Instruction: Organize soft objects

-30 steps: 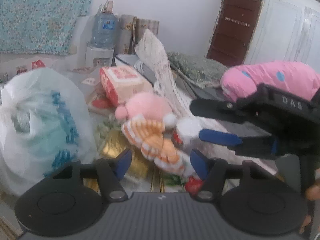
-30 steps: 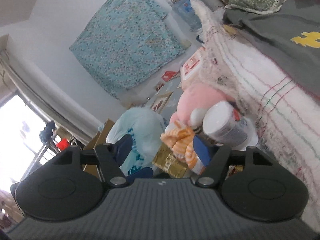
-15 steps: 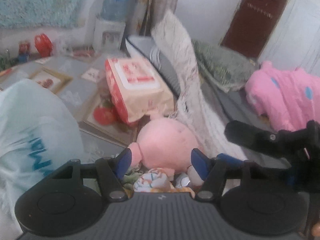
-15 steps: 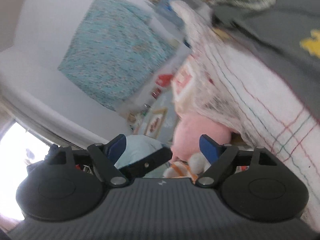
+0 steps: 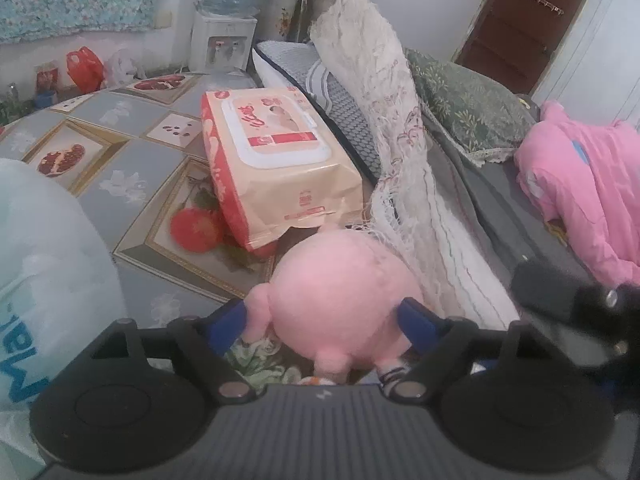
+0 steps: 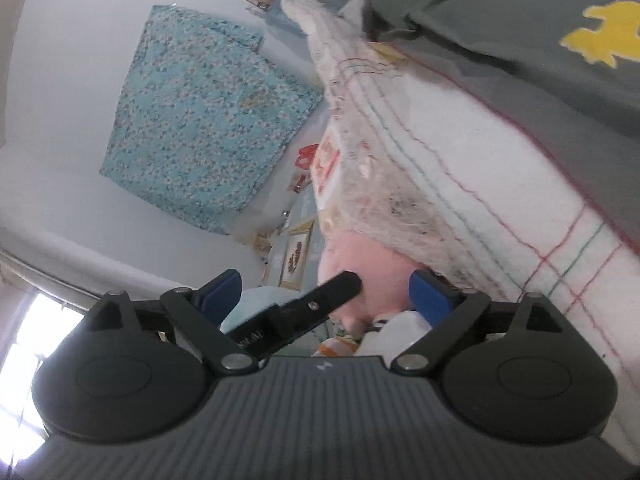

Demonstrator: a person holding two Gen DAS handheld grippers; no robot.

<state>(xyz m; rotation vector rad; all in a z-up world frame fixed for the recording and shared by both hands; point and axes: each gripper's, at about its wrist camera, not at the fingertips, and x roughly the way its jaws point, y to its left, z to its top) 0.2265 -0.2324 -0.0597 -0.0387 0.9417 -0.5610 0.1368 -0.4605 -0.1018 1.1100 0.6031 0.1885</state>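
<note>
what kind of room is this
Most likely a lived-in bedroom: a pillow lies on folded blankets, with a water dispenser against the wall.

Soft daylight fills both views, no hard shadows. In the right wrist view a window point(image 6: 28, 344) at the bottom left is blown out white & glares. Walls look pale & washed. Both pics bend at the edges w/ dark corners, straight lines curve like a bowl. Left wrist view: the pink plush point(image 5: 340, 300) up close is a bit fuzzy, and the black gripper part point(image 5: 568, 304) at the right is smeared by blur. Right wrist view: the blanket point(image 6: 460, 184) looks soft and smudgy, colours a bit dull
</note>
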